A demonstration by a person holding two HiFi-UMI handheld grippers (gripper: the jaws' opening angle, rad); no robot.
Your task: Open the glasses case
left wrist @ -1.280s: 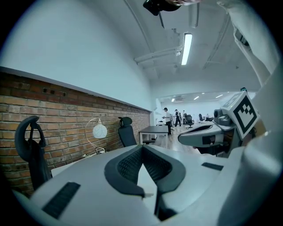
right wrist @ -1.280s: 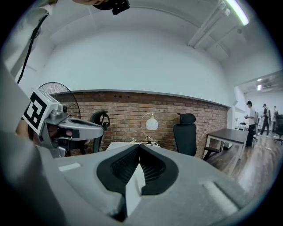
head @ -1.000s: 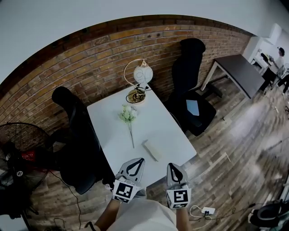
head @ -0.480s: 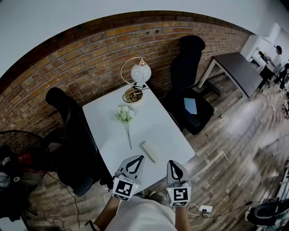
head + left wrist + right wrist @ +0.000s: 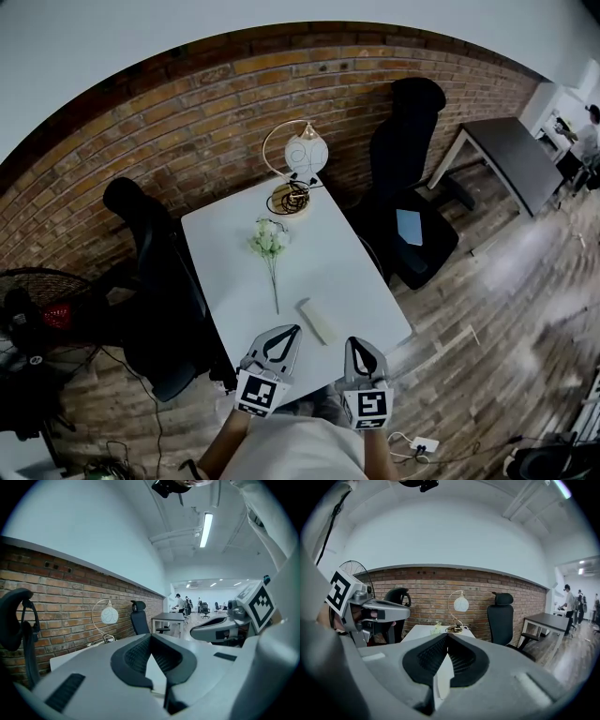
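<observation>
The glasses case [image 5: 318, 321] is a pale oblong box. It lies closed on the white table [image 5: 309, 253], near the table's front edge. My left gripper [image 5: 293, 330] hovers just in front of and left of the case, jaws shut with nothing between them. My right gripper [image 5: 355, 342] is at the front edge to the case's right, also shut and empty. In the left gripper view the left gripper's [image 5: 151, 636] tips meet, and the right gripper shows at the right. In the right gripper view the right gripper's [image 5: 447, 635] tips touch too.
A white flower sprig [image 5: 269, 244] lies mid-table. A globe lamp [image 5: 302, 153] on a gold base stands at the far end. Black office chairs flank the table at left [image 5: 155, 281] and right [image 5: 408, 187]. A fan [image 5: 37, 328] is at far left and a dark desk [image 5: 511, 150] at far right.
Both grippers have edged a little forward toward the table's front edge and the case. Their jaws stay shut. The case has not moved.
</observation>
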